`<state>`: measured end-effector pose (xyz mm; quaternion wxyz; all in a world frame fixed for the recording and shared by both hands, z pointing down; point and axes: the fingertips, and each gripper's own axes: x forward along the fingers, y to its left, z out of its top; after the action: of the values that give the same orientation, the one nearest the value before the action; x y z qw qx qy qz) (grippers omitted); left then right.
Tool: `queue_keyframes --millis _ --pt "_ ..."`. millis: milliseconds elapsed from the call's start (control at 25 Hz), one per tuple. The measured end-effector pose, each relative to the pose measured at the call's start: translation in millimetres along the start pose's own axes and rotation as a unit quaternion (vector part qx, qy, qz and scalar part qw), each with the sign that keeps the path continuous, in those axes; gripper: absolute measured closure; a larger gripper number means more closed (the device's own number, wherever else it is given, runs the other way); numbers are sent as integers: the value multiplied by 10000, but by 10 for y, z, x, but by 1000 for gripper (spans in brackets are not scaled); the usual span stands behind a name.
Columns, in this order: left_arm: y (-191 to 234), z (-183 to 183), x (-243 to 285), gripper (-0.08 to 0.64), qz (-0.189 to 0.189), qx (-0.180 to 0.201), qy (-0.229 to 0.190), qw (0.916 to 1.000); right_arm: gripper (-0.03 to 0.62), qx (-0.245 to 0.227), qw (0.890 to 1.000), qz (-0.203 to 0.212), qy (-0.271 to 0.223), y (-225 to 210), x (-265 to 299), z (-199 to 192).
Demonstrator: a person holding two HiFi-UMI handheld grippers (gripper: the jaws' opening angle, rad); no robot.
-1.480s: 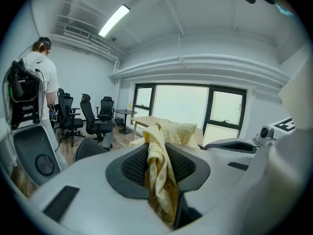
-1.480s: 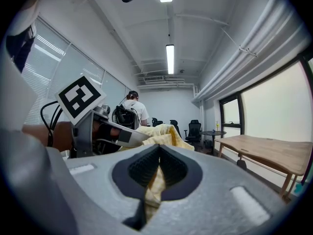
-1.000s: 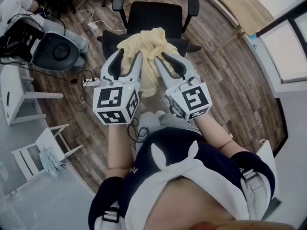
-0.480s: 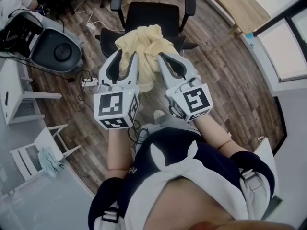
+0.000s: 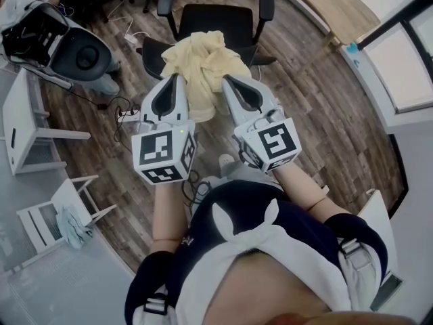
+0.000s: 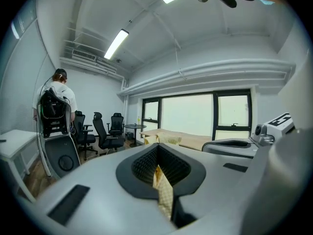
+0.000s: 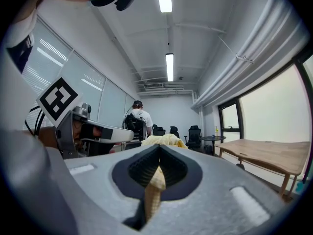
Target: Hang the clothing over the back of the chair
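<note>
A pale yellow garment (image 5: 201, 66) is bunched in the air in front of me, over a black office chair (image 5: 215, 27). My left gripper (image 5: 174, 80) is shut on the garment's left side; a fold of yellow cloth (image 6: 164, 192) is pinched between its jaws. My right gripper (image 5: 229, 81) is shut on the right side, with a yellow fold (image 7: 154, 187) squeezed between its pads. The two grippers are held side by side, pointing roughly level toward the chair's seat and back. The chair's armrests (image 5: 166, 0) flank the cloth.
A wooden table (image 5: 331, 5) stands at the upper right by the windows. White chairs and a white desk (image 5: 20, 124) stand at the left. A person with a backpack rig (image 5: 34, 32) is at the upper left. Cables (image 5: 115, 110) lie on the wood floor.
The left gripper's jaws have gone from wide open to shut on the garment. Both grippers and the cloth have moved up and toward the chair.
</note>
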<state>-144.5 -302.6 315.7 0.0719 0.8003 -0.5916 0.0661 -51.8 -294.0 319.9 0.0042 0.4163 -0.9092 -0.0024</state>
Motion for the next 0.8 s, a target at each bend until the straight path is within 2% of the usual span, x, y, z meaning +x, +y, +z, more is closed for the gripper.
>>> queue_keyframes --millis 440,800 --pt "-203 -4 -355 554 -268 38 205 9994 594 -110 9999 0 72 302 -272 177" --pt "-476 -16 -469 554 -441 78 375 9983 594 -108 9999 -18 117 319 -486 231"
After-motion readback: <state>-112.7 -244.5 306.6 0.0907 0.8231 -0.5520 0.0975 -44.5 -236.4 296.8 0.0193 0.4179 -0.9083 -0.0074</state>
